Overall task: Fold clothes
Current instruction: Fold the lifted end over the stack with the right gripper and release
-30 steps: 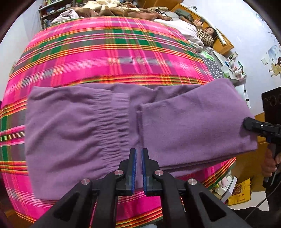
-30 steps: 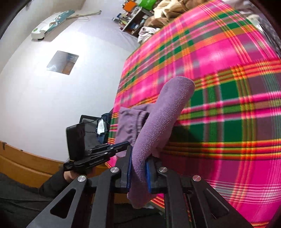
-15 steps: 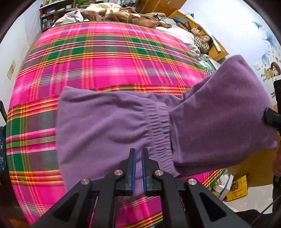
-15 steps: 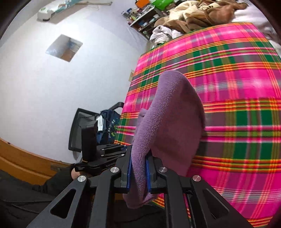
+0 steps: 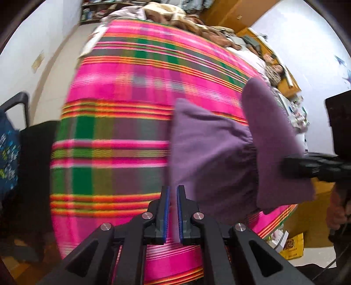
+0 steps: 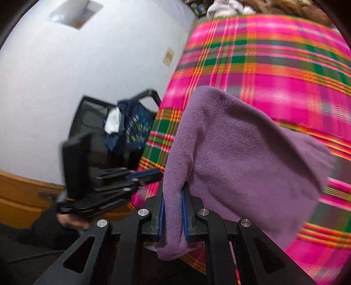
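A purple fleece garment (image 5: 208, 153) with an elastic waistband hangs bunched over the pink plaid bed cover (image 5: 120, 87). My left gripper (image 5: 172, 189) has its blue pads almost together, and the garment's left edge runs down into the narrow gap. My right gripper (image 6: 173, 187) is shut on a thick fold of the same garment (image 6: 241, 153), which drapes up and to the right of it. In the left wrist view the right gripper (image 5: 285, 167) pinches the raised right end. The right wrist view shows the left gripper (image 6: 158, 173) touching the fabric's left edge.
A black chair with a dark blue bag (image 6: 131, 122) stands off the bed's left side. Piled bedding (image 5: 175, 13) lies at the far end, and a person (image 5: 276, 70) lies at the far right. A yellow box (image 5: 291, 245) sits on the floor. A white wall (image 6: 76, 87) is on the left.
Both grippers have swept left over the bed. The right one lifted its end of the garment and carried it toward the left one. The garment now looks narrower, its left edge at my left gripper.
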Action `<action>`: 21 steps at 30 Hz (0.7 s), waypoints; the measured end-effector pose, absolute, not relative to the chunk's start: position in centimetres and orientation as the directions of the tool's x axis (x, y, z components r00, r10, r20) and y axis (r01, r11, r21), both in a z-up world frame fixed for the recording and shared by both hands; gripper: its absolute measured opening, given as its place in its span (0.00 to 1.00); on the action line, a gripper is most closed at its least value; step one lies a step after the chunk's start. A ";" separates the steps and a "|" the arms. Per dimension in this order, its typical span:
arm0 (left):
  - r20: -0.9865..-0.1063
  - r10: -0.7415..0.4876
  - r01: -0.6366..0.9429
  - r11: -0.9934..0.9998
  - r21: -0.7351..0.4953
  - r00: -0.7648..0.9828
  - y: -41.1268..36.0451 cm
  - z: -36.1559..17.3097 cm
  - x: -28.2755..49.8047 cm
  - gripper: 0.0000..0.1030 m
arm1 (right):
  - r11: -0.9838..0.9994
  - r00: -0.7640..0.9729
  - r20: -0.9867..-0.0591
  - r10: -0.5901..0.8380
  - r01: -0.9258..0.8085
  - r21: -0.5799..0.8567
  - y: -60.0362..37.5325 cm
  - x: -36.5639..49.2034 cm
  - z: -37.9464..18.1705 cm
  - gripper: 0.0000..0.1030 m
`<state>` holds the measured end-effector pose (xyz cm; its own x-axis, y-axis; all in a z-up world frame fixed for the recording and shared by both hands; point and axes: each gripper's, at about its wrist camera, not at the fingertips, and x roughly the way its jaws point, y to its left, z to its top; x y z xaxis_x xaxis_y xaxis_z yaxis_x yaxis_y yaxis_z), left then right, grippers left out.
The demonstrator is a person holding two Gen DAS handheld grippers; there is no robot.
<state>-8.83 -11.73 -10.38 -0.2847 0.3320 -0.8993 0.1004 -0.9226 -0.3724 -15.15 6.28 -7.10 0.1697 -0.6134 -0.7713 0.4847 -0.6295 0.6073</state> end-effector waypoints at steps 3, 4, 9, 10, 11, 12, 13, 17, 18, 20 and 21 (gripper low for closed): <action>-0.903 0.322 0.146 -0.916 -0.373 -0.284 -13.8 -10.8 -7.9 0.05 | -0.652 0.217 -0.810 -0.545 0.497 0.572 2.8 -14.9 -10.8 0.19; -0.903 0.325 0.156 -0.913 -0.377 -0.282 -14.4 -10.9 -7.7 0.05 | -0.658 0.232 -0.818 -0.527 0.498 0.565 2.3 -14.7 -11.8 0.23; -0.886 0.378 0.174 -0.886 -0.430 -0.270 -15.5 -11.7 -7.8 0.06 | -0.656 0.304 -0.785 -0.540 0.432 0.619 1.6 -13.8 -14.2 0.32; -0.877 0.397 0.172 -0.876 -0.450 -0.269 -15.6 -11.8 -8.0 0.06 | -0.635 0.301 -0.769 -0.564 0.437 0.637 2.0 -13.3 -13.3 0.34; -0.866 0.426 0.162 -0.865 -0.475 -0.262 -15.1 -11.9 -8.3 0.09 | -0.626 0.287 -0.763 -0.580 0.442 0.642 2.7 -13.0 -12.5 0.36; -0.853 0.456 0.151 -0.853 -0.500 -0.253 -14.6 -12.0 -8.7 0.12 | -0.618 0.273 -0.757 -0.594 0.448 0.646 3.3 -12.8 -11.7 0.36; -0.844 0.477 0.137 -0.845 -0.517 -0.245 -13.9 -12.2 -9.1 0.14 | -0.627 0.247 -0.762 -0.598 0.448 0.638 4.1 -12.6 -10.9 0.36; -0.831 0.524 0.082 -0.835 -0.544 -0.185 -11.1 -13.5 -10.6 0.27 | -0.710 0.095 -0.800 -0.592 0.409 0.574 8.4 -13.4 -9.0 0.36; -0.833 0.529 0.076 -0.835 -0.545 -0.163 -10.5 -13.9 -10.8 0.27 | -0.735 0.052 -0.811 -0.582 0.392 0.553 9.5 -13.8 -8.7 0.37; -0.834 0.538 0.065 -0.834 -0.548 -0.124 -9.4 -14.6 -11.3 0.27 | -0.780 -0.019 -0.833 -0.553 0.362 0.510 11.1 -14.5 -8.4 0.36; -0.832 0.543 0.057 -0.833 -0.551 -0.113 -9.0 -14.8 -11.4 0.27 | -0.802 -0.051 -0.845 -0.533 0.348 0.485 12.0 -14.8 -8.3 0.36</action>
